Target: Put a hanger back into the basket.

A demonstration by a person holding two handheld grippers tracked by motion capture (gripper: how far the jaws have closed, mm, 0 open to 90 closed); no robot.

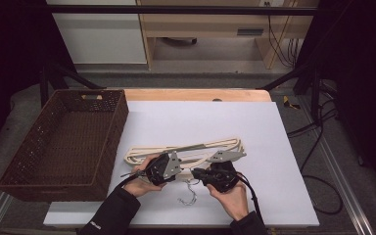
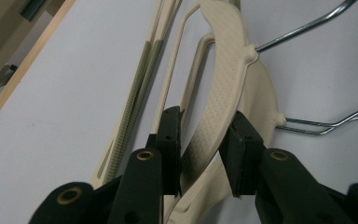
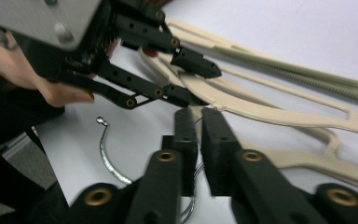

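Count: two cream hangers (image 1: 191, 151) stacked right of one brown basket (image 1: 63, 142); two grippers at hangers.

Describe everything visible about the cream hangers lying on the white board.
The cream hangers look like matte plastic, with metal wire hooks pointing toward the person. At least two lie flat in an overlapping stack on the white board, right of the brown basket. One shoulder arm has a dotted texture; the straight bars carry ribbed grey-green strips. The left gripper straddles the textured arm, jaws apart. The right gripper, nearly closed, sits at a hook's neck.
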